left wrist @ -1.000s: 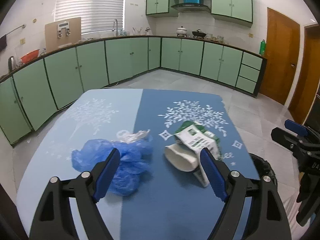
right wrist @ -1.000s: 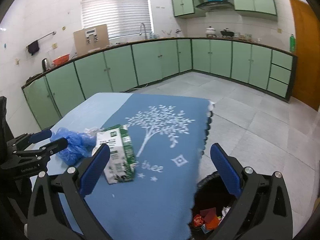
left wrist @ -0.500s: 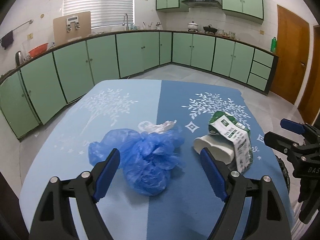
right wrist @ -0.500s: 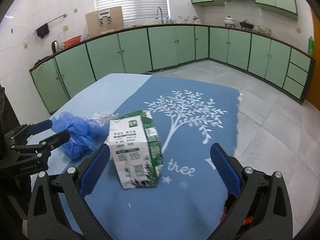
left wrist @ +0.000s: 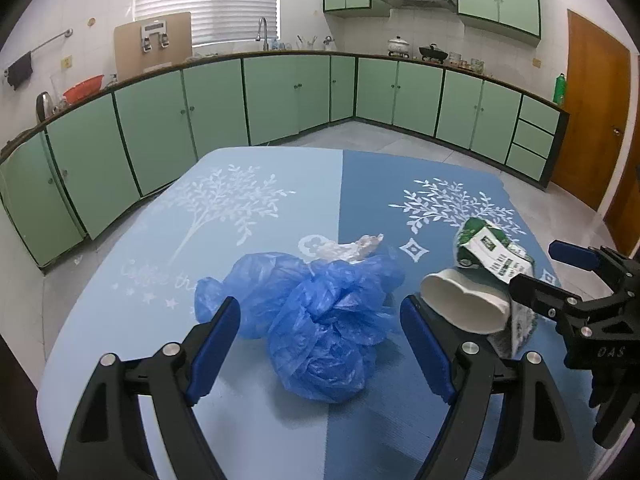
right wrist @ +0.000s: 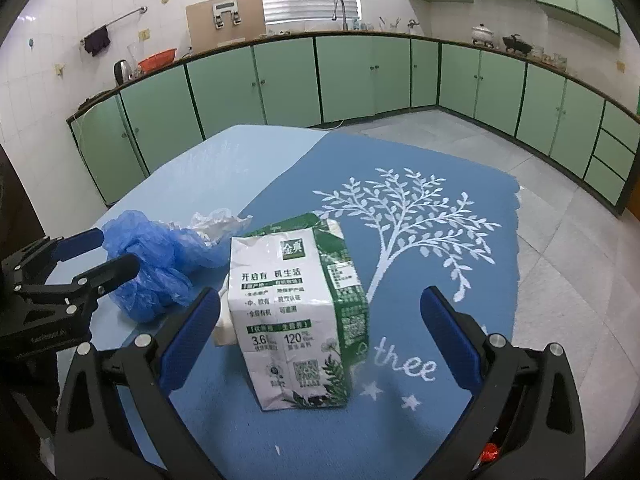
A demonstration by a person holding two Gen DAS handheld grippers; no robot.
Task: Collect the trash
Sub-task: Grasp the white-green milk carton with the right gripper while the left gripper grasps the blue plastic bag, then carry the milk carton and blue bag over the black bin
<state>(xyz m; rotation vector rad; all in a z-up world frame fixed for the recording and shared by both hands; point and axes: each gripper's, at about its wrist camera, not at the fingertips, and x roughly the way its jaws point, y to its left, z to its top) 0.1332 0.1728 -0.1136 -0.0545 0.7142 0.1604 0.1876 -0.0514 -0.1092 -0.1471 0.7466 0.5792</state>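
Note:
A crumpled blue plastic bag [left wrist: 320,320] lies on the blue tablecloth [left wrist: 256,216], with a clear plastic scrap [left wrist: 352,246] behind it. My left gripper [left wrist: 320,340] is open, its jaws on either side of the bag. To the right lie a white paper cup [left wrist: 464,304] and a green-and-white milk carton [left wrist: 496,256]. In the right wrist view the carton [right wrist: 296,312] lies between the open jaws of my right gripper [right wrist: 320,332]; the cup [right wrist: 224,330] peeks out behind it and the blue bag [right wrist: 156,264] lies to the left.
Green kitchen cabinets [left wrist: 280,92] run along the walls behind the table. A wooden door [left wrist: 592,108] stands at right. The table's right edge [right wrist: 516,240] drops to tiled floor. Red trash [right wrist: 490,452] shows low at the right, past the table edge.
Both grippers have moved forward and down towards the table. The blue bag now sits between the left jaws and the carton between the right jaws. Both stay open.

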